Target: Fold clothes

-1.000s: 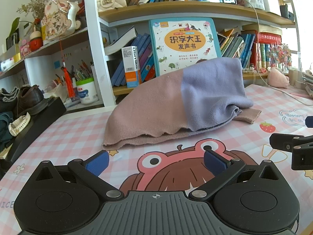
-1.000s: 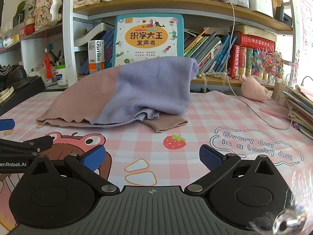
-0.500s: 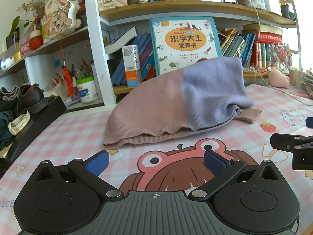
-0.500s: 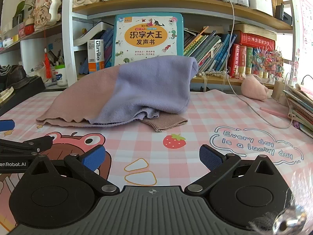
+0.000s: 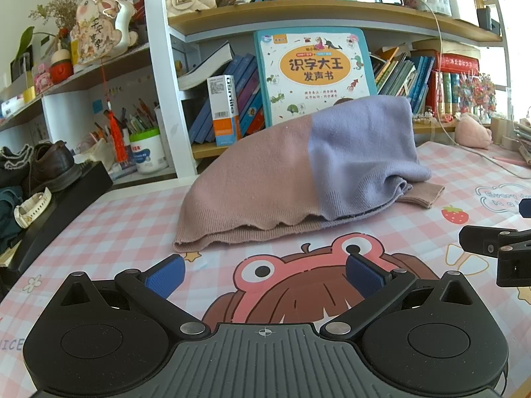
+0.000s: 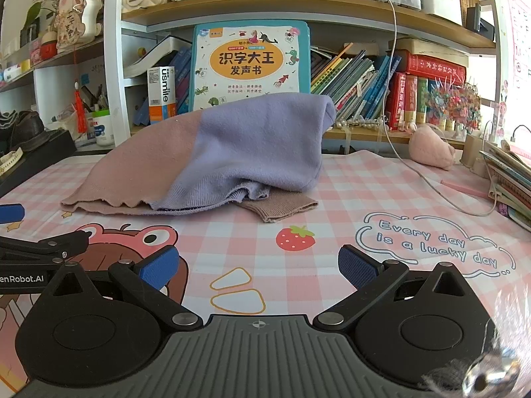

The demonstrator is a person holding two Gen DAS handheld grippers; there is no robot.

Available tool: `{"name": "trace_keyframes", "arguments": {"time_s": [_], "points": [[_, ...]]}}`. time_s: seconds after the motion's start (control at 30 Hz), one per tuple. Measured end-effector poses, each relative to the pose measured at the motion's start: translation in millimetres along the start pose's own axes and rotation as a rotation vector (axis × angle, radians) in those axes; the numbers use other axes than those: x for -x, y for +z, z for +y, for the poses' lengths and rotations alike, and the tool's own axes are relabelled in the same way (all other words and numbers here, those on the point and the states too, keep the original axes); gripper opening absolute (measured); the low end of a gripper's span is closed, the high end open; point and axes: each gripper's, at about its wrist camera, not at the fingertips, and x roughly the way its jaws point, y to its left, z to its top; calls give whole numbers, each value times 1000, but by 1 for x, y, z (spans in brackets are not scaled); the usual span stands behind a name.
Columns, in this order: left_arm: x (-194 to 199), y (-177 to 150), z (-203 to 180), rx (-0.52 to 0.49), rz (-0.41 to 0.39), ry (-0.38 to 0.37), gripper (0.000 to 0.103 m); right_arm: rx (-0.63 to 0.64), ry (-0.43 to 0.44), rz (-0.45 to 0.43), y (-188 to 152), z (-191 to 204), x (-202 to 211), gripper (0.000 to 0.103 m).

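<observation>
A knitted garment [image 5: 298, 172], half dusty pink and half lilac, lies humped on the pink checked table mat [image 5: 132, 219], leaning against the books behind. In the right wrist view the same garment [image 6: 212, 159] sits ahead and slightly left, a pink cuff [image 6: 278, 207] sticking out at its front. My left gripper [image 5: 264, 273] is open, low over the mat, well short of the garment's wavy hem, nothing between its blue pads. My right gripper [image 6: 257, 265] is open too, over the mat near a printed strawberry. Each gripper shows at the edge of the other's view.
A bookshelf [image 6: 298, 3] full of books runs along the back, a large children's book [image 5: 315, 73] standing behind the garment. Shoes on a black box [image 5: 49, 172] are at left. A white cable [image 6: 431, 182], a pink plush [image 6: 431, 149] and stacked books [image 6: 511, 182] lie at right.
</observation>
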Motion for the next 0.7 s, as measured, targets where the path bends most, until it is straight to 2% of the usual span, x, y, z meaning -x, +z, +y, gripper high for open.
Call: {"name": "trace_keyframes", "arguments": {"time_s": [0.7], "points": [[1,1,1,-1,5,1,103,-3,2,4,-1,-1,0,103]]}}
